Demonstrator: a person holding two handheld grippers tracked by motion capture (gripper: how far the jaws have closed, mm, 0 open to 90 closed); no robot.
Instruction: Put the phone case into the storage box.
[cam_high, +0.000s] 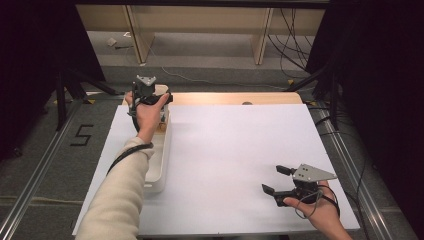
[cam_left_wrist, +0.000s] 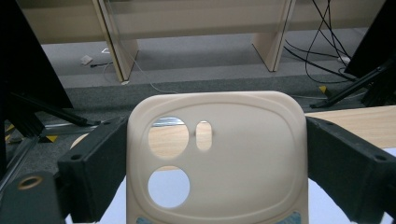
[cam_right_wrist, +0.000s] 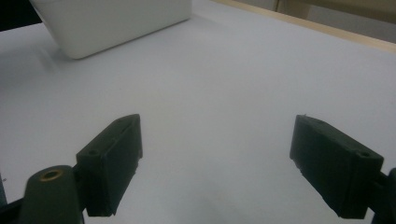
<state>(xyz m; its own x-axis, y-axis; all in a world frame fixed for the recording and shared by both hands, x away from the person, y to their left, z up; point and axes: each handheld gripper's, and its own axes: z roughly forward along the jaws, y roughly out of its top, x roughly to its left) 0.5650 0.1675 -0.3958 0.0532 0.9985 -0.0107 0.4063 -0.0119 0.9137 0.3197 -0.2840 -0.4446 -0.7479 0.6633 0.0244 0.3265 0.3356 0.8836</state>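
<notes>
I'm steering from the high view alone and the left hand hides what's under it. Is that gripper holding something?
Observer: Yes. In the left gripper view a beige phone case sits between the left gripper's fingers, both fingers against its edges.
Operator: Which way is the case turned?
Observer: Upright, its camera cutouts to the left side of that view, with the table showing through them.
Operator: And the right gripper, anything in it?
Observer: Nothing. In the right gripper view the right gripper is open, its fingers wide apart above the bare white sheet.
Operator: What lies ahead of it?
Observer: A white tray, at the top left of that view.
</notes>
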